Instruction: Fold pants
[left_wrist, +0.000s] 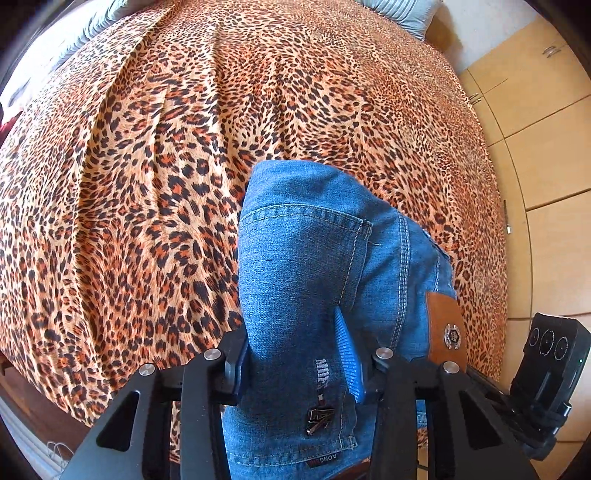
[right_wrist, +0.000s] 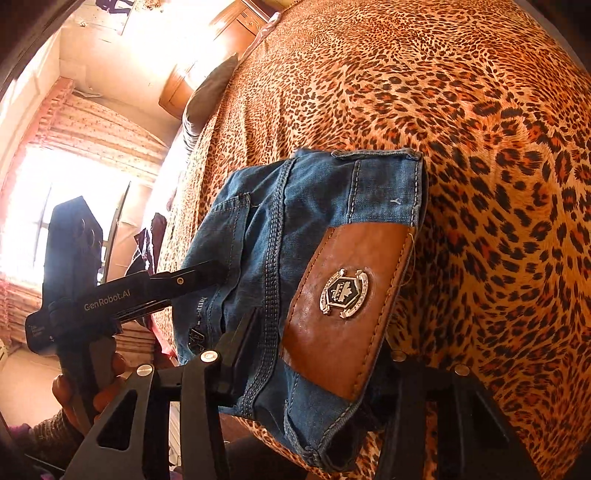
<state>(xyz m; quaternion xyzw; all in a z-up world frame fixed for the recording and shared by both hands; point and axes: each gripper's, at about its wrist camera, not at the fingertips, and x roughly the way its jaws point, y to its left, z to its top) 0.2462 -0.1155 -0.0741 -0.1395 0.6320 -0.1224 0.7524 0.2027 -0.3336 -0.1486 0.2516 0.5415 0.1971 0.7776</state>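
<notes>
We have the pants (left_wrist: 314, 266) pinched between both tools at the near edge of the bed (left_wrist: 122, 206), which is covered in a leopard-print spread. They are blue denim, bunched into a compact bundle with the waistband end toward us, and the bundle appears lifted at our end while its far part rests on or just above the spread; we cannot tell which.

The left hand-held gripper (left_wrist: 299, 365) is clamped on the denim around the back pocket, with its blue-ribbed pad pressed into the cloth near the small metal emblem. The right hand-held gripper (right_wrist: 306, 365) is clamped on the waistband, with the brown leather patch (right_wrist: 347, 306) and its metal badge lying between its fingers. The two tools sit just beside each other on the same end of the garment.

We judge that we are at the carrying or laying-out stage: the pants are gathered, not yet spread flat, and no clean fold line shows. The next move calls for drawing the two grips apart along the waistband to pull it taut, then lowering the denim toward the middle of the bed so the legs lie straight. The cloth looks thick and stiff, so both grips should hold firm while we spread.
</notes>
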